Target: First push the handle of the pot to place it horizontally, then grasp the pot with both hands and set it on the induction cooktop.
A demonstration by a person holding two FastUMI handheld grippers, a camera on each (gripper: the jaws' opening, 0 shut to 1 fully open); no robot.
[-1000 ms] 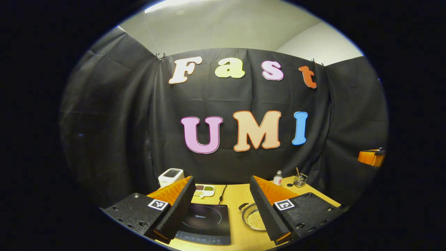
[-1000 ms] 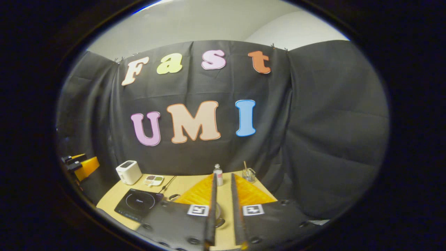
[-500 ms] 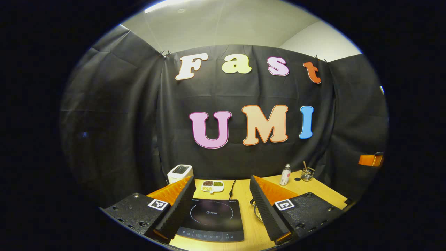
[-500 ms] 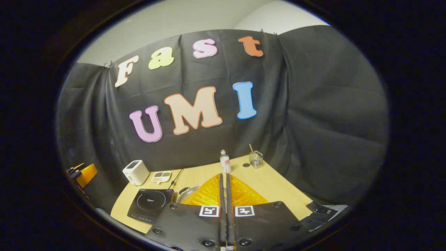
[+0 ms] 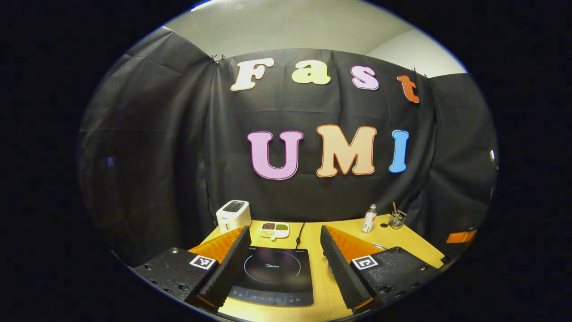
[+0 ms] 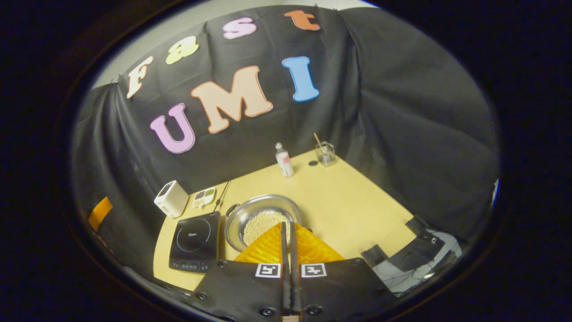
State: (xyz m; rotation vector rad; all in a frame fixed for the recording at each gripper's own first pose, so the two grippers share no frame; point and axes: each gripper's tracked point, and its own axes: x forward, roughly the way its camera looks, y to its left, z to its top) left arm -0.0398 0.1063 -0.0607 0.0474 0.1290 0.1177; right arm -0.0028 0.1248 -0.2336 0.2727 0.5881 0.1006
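Counter: a pale yellow wooden counter (image 6: 348,205) carries everything; black cloth hangs behind it and along its right side, with a light ceiling above the cloth in my left gripper view.
Pot: the metal pot (image 6: 261,219) sits on the counter just right of the induction cooktop (image 6: 195,241), not on it; it holds pale round beans, and a small dark handle shows on its left rim.
Cooktop: flat and black, near the front-left of the counter, with a cord running back from it toward the cloth.
My left hand-held gripper (image 5: 283,261): fingers spread wide apart, nothing between them; through the gap I see the cooktop (image 5: 272,275) below.
My right hand-held gripper (image 6: 288,243): fingers pressed together with no gap and nothing held, tips above the near edge of the pot.
Back of the counter: a white toaster (image 6: 171,198) at the left corner, a small divided dish (image 6: 203,197) just beside it, a small bottle (image 6: 283,159) and a glass with a stick (image 6: 325,153) toward the right.
Room edge: dark patches and a pale floor show past the counter's right front corner in my right gripper view.
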